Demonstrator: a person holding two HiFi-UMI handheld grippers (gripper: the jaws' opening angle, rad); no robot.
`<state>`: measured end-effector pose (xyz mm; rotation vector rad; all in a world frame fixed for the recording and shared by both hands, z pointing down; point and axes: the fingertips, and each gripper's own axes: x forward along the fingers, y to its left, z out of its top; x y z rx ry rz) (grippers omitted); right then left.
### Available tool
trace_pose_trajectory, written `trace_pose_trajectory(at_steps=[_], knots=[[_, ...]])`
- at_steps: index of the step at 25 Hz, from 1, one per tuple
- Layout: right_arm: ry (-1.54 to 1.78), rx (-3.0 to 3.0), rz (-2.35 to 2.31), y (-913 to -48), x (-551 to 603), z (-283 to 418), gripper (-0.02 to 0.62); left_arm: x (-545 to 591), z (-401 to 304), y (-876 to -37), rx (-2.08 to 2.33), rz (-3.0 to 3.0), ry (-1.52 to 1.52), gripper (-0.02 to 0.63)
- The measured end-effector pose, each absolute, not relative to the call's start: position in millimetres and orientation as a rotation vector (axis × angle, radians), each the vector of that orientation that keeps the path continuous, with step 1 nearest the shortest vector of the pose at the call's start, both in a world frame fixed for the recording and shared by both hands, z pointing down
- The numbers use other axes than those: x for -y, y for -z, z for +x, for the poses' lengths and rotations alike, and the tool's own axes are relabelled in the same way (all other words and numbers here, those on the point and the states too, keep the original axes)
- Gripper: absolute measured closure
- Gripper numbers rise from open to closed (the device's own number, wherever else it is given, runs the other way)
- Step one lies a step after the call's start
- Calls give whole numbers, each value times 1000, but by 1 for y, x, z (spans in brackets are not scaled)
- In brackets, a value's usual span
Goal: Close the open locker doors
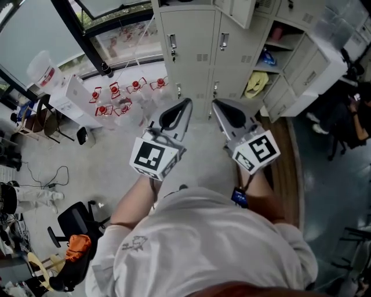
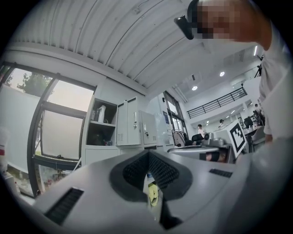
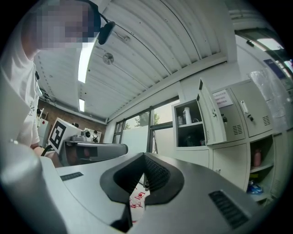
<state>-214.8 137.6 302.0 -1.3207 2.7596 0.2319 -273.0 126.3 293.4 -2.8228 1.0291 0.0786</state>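
Note:
The grey lockers (image 1: pixel 188 52) stand ahead at the top of the head view. One upper door (image 1: pixel 243 11) hangs open, and beside it open compartments show a yellow cloth (image 1: pixel 255 84) and a blue item (image 1: pixel 266 58). My left gripper (image 1: pixel 186 103) and right gripper (image 1: pixel 214 103) are held side by side, level, pointing at the lockers. Both are shut on nothing and stand short of the lockers. In the left gripper view the shut jaws (image 2: pixel 149 154) sit below an open door (image 2: pixel 128 121) and an open shelf (image 2: pixel 100 123). The right gripper view shows its shut jaws (image 3: pixel 143 156) and the same open door (image 3: pixel 210 114).
Clear containers with red caps (image 1: pixel 124 96) cover the floor to the left of the lockers, beside a white box (image 1: pixel 72 96). A second locker unit (image 1: pixel 324 64) juts out at the right, with a person (image 1: pixel 353 116) behind it. A black office chair (image 1: pixel 72 223) is at lower left.

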Motion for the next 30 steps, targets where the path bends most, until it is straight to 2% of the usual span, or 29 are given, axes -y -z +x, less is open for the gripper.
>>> trace_pose_trajectory(at_steps=[7, 13, 21, 30], knots=[[-229, -2749, -1300, -307, -98, -257, 598, -94, -321, -296, -1046, -2800, -32, 611], [-214, -2746, -1321, -311, -72, -256, 598, -69, -327, -306, -1042, -2822, -10, 611], [-222, -2760, -1309, -309, -32, -231, 598, -31, -301, -304, -1031, -2817, -22, 611], [-310, -2767, -1285, -279, 23, -162, 598, 30, -237, -297, -1045, -2801, -10, 611]])
